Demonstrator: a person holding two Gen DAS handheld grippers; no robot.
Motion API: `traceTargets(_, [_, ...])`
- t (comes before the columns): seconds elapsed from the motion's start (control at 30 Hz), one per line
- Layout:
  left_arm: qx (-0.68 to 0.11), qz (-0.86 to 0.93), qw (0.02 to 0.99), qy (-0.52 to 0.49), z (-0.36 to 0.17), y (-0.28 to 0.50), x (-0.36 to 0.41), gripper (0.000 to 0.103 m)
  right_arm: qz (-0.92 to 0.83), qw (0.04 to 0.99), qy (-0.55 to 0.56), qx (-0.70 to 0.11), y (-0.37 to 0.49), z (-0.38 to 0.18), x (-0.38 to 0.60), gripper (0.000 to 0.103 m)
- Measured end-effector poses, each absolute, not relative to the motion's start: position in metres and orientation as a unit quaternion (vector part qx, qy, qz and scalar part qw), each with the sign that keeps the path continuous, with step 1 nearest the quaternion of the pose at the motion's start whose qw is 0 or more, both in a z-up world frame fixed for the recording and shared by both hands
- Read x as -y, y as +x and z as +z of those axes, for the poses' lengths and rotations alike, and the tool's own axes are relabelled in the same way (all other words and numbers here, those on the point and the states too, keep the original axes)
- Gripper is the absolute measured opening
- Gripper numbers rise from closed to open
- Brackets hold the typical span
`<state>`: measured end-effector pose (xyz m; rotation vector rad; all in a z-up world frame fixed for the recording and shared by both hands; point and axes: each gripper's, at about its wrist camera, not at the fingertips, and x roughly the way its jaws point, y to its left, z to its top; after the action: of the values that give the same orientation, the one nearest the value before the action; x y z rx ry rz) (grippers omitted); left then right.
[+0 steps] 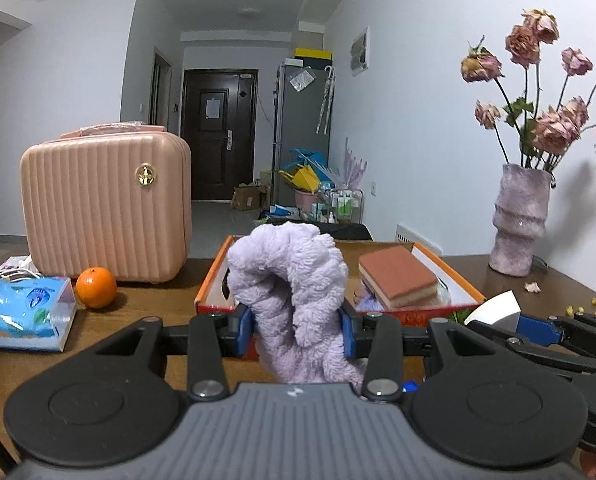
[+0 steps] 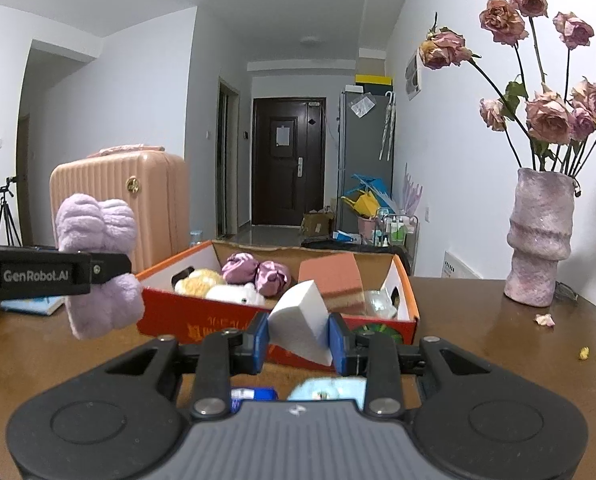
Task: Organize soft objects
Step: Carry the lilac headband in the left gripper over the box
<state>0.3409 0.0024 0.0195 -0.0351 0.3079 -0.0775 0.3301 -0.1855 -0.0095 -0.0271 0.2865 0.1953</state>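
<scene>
The left gripper [image 1: 297, 330] is clenching a fluffy lilac scrunchie [image 1: 294, 304] between its blue pads, holding it up above the wooden table [image 1: 154, 304], just in front of the near left corner of the orange cardboard box [image 1: 418, 314]. Seen from the right wrist, the same scrunchie [image 2: 98, 264] is bulging out above and below the black fingers at the left.

The right gripper [image 2: 298, 338] is grasping a white sponge wedge [image 2: 304, 320], its pads pressing on both sides, close to the near wall of the box [image 2: 202, 320]. Inside the box are lying two satin purple scrunchies [image 2: 256, 272], a cream plush toy [image 2: 214, 288] and a brown-topped sponge block [image 2: 334, 280] at the right.

Far left on the table a pink ribbed case [image 1: 106, 208] is standing, with an orange [image 1: 96, 287] and a blue tissue pack [image 1: 26, 312] near it. At the far right, a mauve vase [image 2: 538, 240] is holding dried roses [image 2: 546, 116], with fallen petals [image 2: 545, 320] lying beside it.
</scene>
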Motion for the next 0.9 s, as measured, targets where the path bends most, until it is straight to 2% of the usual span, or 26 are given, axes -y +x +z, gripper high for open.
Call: traceTargets(0.9, [-0.145, -0.009, 0.988, -0.045, 0.021, 0.444, -0.005, 0.041, 0.099, 0.984, 0.003, -0.149, 0.442, -0.001, 0.167, 0.031])
